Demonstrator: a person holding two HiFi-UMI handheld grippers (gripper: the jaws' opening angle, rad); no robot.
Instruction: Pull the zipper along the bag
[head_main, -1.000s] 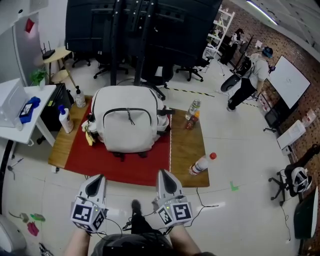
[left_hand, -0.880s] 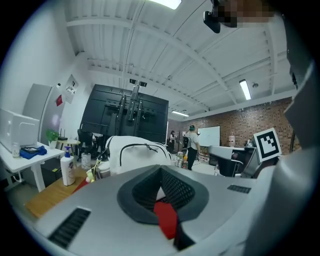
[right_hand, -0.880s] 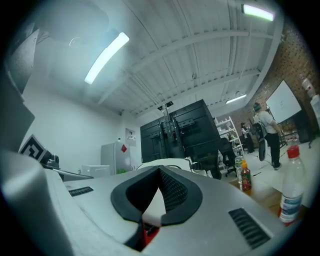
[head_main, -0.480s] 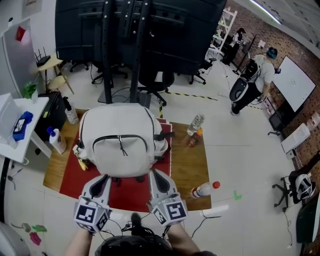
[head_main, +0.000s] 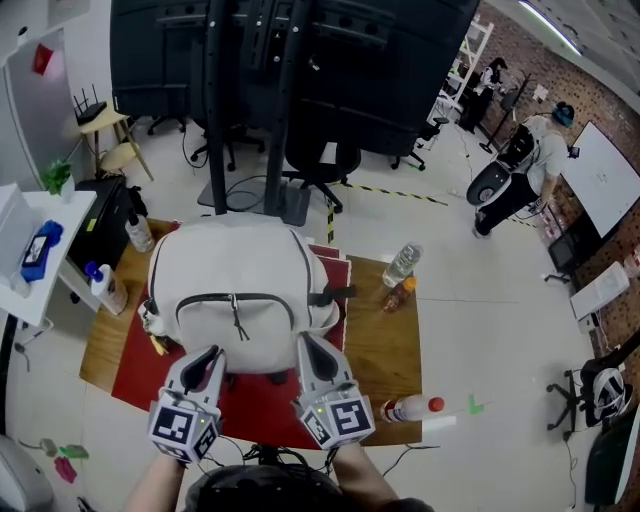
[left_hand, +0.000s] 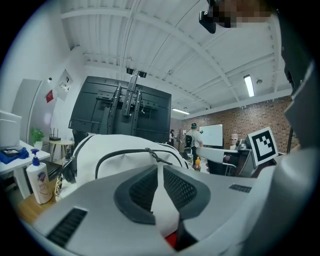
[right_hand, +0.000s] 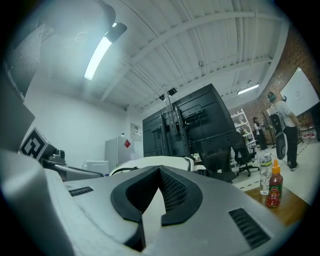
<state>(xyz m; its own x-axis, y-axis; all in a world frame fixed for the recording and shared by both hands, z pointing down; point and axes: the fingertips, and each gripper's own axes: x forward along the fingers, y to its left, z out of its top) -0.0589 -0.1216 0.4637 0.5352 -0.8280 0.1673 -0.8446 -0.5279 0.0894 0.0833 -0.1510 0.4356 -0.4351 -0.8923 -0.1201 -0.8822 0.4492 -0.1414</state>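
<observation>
Both empty, you face the white backpack (head_main: 240, 262) — left gripper (head_main: 207, 354) just parting its jaws slightly, likely for the zipper pull (head_main: 238, 318), right gripper (head_main: 308, 346) closed tight.

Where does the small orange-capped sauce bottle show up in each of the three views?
Head view: sauce bottle on the wooden table, right of the white backpack, beside the clear water bottle.
Left gripper view: tiny, right of centre, past the backpack's right edge.
Right gripper view: lower right, beside the water bottle.
Shared landmark: the white backpack, in all three.
</observation>
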